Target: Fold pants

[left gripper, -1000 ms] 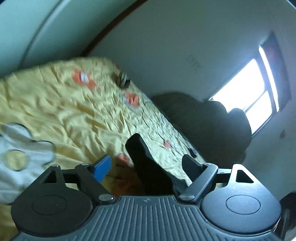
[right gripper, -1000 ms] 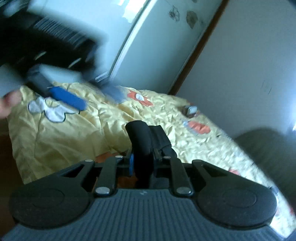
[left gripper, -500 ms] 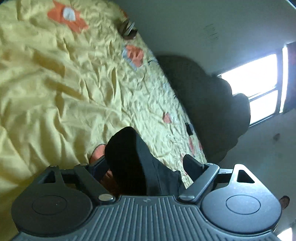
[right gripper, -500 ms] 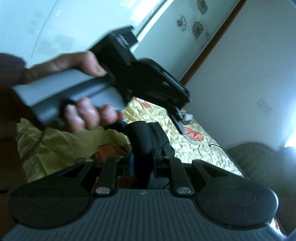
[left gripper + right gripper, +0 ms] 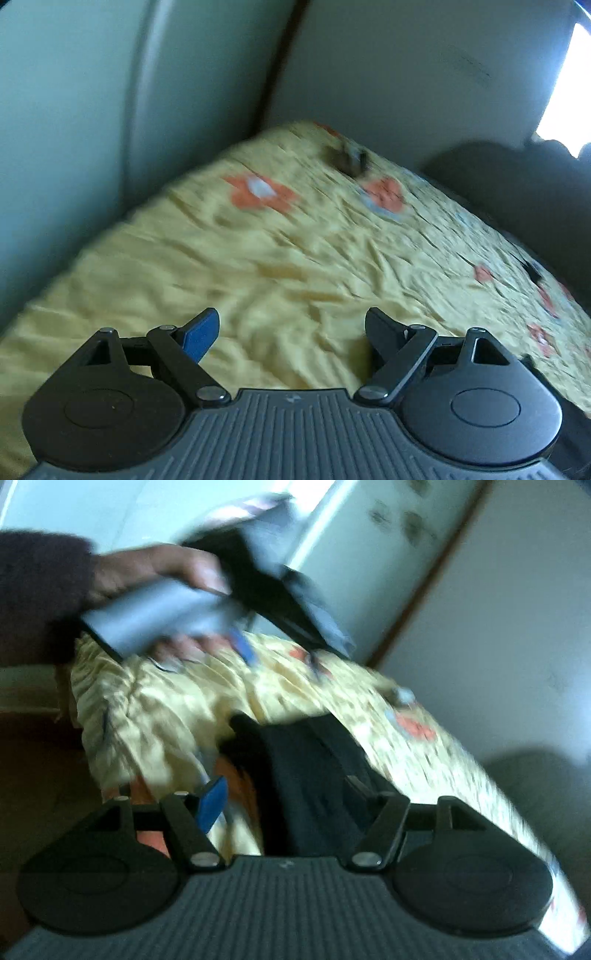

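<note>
Right wrist view shows the dark, soft fabric pants (image 5: 306, 775) bunched in a rumpled mound on the yellow flower-print bedspread (image 5: 166, 716), directly ahead of and between the fingers of the right tool (image 5: 291, 794). That tool stands wide open; the cloth lies in the gap, and motion blur makes it impossible to tell whether either finger touches it. The pants look light and limp: they should drape, sag and slide over the sheet rather than hold a shape, so a firm pinch at a thick edge such as the waistband or a hem seems the safer hold, though neither can be picked out in this heap. Above and to the left, a hand (image 5: 147, 568) carries the left tool (image 5: 258, 590), blurred in mid-air over the bed. Left wrist view has the left tool (image 5: 291, 325) spread wide with nothing between its fingers, only wrinkled bedspread (image 5: 258, 258) beyond; a small dark object (image 5: 351, 158) sits near the far wall.
</note>
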{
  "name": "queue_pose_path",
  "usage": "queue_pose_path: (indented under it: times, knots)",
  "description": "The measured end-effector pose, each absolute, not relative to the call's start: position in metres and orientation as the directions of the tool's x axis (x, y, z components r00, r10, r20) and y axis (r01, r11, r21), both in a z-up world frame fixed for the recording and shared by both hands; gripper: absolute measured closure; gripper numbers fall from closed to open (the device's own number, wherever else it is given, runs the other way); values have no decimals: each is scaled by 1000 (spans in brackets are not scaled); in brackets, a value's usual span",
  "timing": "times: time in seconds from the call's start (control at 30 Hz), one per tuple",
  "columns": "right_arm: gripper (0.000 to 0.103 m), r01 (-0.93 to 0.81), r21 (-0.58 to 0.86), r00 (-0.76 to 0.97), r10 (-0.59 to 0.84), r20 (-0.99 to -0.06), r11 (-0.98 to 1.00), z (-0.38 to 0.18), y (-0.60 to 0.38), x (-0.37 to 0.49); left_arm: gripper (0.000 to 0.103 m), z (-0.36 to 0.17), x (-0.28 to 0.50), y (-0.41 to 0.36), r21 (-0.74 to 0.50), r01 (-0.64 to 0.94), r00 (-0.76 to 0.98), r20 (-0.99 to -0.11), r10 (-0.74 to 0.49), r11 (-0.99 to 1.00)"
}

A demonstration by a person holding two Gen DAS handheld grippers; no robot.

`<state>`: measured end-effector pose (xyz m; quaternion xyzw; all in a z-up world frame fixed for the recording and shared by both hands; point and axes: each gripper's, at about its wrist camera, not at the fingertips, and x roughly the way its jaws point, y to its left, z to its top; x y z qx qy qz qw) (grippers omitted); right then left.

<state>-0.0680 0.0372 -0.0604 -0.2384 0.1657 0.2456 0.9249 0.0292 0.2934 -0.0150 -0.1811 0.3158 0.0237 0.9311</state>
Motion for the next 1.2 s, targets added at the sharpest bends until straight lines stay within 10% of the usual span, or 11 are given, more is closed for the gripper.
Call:
queue_pose_path:
  times: [0.23, 0.47, 1.2]
  knots:
    - [45, -19, 215, 865, 124, -487, 977, -65, -190, -84, 17, 4, 1, 243, -336, -4, 832, -524, -183, 942]
    - [46, 464, 566, 860, -191, -474, 682, -91, -395, -179, 17, 18, -13, 114, -243, 318, 773, -493, -399, 916]
    - [48, 456, 840, 863, -378, -336, 295, -147, -547, -255, 17, -6, -30, -117, -258, 640, 489, -589, -643, 723]
